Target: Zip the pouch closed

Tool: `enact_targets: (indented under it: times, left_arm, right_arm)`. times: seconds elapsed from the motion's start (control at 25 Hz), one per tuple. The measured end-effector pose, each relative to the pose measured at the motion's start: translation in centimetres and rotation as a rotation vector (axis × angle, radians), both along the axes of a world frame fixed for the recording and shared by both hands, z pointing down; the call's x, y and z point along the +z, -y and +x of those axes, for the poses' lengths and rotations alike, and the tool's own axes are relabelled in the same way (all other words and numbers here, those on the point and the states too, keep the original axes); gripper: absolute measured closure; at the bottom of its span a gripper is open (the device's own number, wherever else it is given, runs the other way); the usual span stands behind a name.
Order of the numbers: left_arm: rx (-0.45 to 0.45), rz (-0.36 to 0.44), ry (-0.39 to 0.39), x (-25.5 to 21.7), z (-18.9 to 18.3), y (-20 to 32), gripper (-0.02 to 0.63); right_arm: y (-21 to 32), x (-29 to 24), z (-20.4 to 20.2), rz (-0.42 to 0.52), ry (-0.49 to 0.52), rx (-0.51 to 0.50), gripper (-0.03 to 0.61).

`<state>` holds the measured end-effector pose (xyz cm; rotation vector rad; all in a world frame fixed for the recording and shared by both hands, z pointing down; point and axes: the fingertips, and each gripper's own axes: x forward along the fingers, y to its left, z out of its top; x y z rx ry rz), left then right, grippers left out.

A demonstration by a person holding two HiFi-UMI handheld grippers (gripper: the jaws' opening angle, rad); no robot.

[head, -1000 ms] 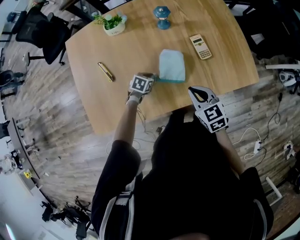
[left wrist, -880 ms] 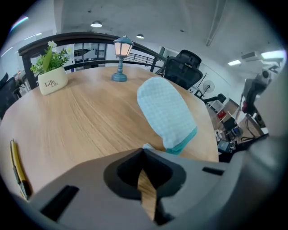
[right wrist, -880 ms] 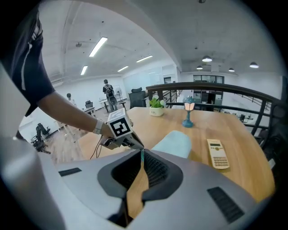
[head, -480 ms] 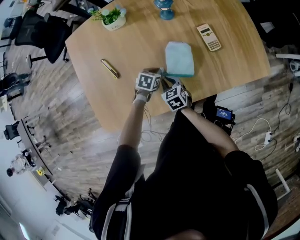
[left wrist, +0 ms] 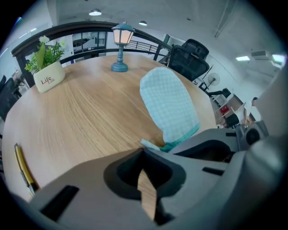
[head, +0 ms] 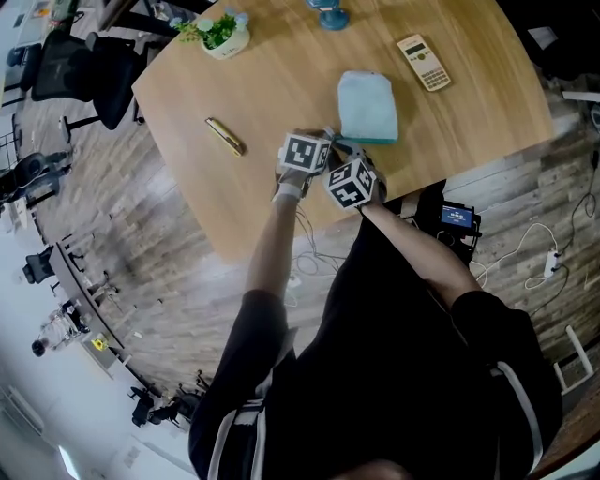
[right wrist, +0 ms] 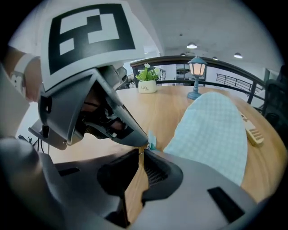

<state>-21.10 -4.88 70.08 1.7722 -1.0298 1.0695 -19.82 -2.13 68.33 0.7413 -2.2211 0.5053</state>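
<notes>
A light blue checked pouch (head: 367, 105) with a teal edge lies on the wooden table (head: 272, 94). It also fills the middle of the left gripper view (left wrist: 168, 105) and the right of the right gripper view (right wrist: 211, 130). My left gripper (head: 326, 142) (left wrist: 144, 152) is shut on the teal tab at the pouch's near left corner. My right gripper (head: 343, 155) (right wrist: 142, 152) sits tip to tip beside it at the same corner. Its jaws are opening, with a narrow gap showing only wood between them. The zipper pull is too small to make out.
A gold pen (head: 225, 137) lies left of the grippers. A calculator (head: 424, 62) sits beyond the pouch to the right. A potted plant (head: 221, 36) and a small blue lamp (head: 328, 14) stand at the far edge. The table's near edge runs just below the grippers.
My right gripper came from the table's front right edge down and left to the pouch's near corner, beside the left gripper. Its jaws have parted slightly. The left gripper kept its hold.
</notes>
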Motion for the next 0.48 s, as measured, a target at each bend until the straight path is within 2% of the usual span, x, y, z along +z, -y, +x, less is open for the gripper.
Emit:
enact_targets:
  times: [0.24,0.48]
  left_arm:
    - [0.007,-0.022,-0.023,-0.06,0.15,-0.13,0.612]
    - [0.021,0.023,-0.034,-0.18,0.15,-0.18,0.612]
  right_arm:
    - [0.50,0.54,0.25,-0.002,-0.034,0.004,0.555]
    - [0.36,0.51,0.54,-0.012,-0.034,-0.017,0.561]
